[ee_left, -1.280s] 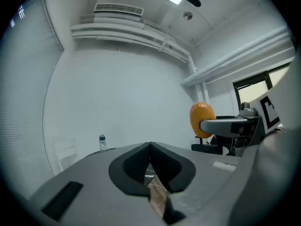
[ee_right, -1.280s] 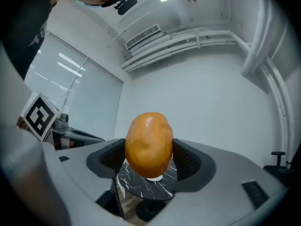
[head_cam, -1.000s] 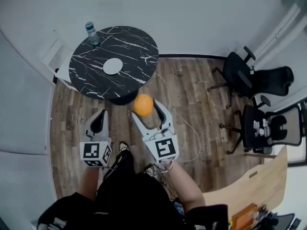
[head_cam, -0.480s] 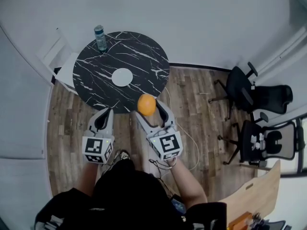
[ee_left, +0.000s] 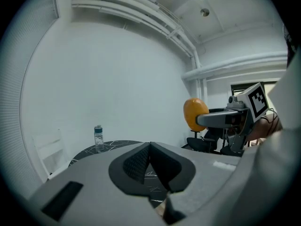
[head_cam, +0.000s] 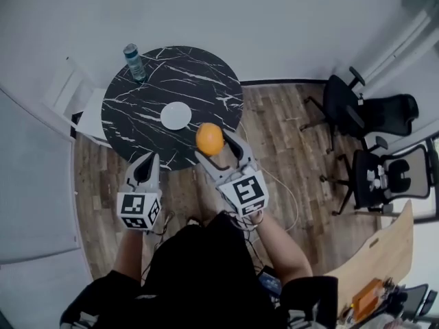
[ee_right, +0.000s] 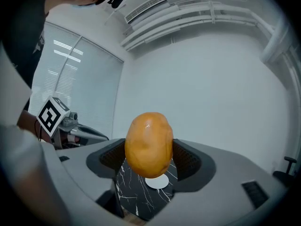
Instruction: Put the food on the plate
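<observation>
Food [head_cam: 209, 139] nearer plate [head_cam: 176, 115], in right gripper [head_cam: 212, 147]

Round counter [head_cam: 206, 81], black marble-look top w/ white veins. Two items on it. Small white plate [head_cam: 176, 115] lies flat approx. mid-top, a bit toward the near side. Clear bottle [head_cam: 134, 62] w/ blue label stands upright at the far-left rim, well apart from the plate. Counter stands on a wood-plank floor [head_cam: 295, 142]. Also on the floor: two black office chairs [head_cam: 363, 112] at the right, well apart from the counter, and a thin white cable [head_cam: 285, 184] running across the planks from near the counter's right edge.
</observation>
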`<state>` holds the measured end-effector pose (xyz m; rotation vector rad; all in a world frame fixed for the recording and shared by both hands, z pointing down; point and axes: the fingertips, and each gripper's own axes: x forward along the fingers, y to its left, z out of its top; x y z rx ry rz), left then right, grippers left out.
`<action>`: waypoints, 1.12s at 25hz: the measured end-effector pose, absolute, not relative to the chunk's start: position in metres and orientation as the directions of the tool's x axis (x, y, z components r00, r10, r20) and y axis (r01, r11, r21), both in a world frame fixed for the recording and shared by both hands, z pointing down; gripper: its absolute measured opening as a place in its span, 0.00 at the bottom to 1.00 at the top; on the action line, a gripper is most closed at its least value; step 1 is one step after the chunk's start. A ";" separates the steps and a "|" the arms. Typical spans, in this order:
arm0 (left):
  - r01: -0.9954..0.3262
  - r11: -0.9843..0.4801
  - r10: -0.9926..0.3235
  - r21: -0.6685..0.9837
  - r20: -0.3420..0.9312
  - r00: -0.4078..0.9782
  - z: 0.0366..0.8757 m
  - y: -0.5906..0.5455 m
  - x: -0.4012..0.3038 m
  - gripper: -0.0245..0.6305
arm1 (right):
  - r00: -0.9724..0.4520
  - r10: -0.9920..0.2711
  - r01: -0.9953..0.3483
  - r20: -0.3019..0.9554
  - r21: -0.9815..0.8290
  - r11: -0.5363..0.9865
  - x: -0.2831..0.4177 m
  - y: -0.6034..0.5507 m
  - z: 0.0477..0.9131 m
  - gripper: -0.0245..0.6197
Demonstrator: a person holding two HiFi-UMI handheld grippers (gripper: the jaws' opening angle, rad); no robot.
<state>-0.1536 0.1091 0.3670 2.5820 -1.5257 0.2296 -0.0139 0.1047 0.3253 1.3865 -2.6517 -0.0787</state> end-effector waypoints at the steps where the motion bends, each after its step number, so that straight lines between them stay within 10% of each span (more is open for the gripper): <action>1: -0.873 -0.485 -0.852 0.045 0.200 0.484 0.370 0.105 -0.152 0.04 | -0.562 -0.818 -0.810 0.119 0.120 0.574 -0.013 0.101 0.329 0.51; 28: -0.859 -0.387 -0.773 0.334 0.390 0.500 0.460 -0.089 -0.127 0.04 | -0.769 -0.492 -0.426 0.408 0.247 0.870 -0.061 -0.117 0.482 0.51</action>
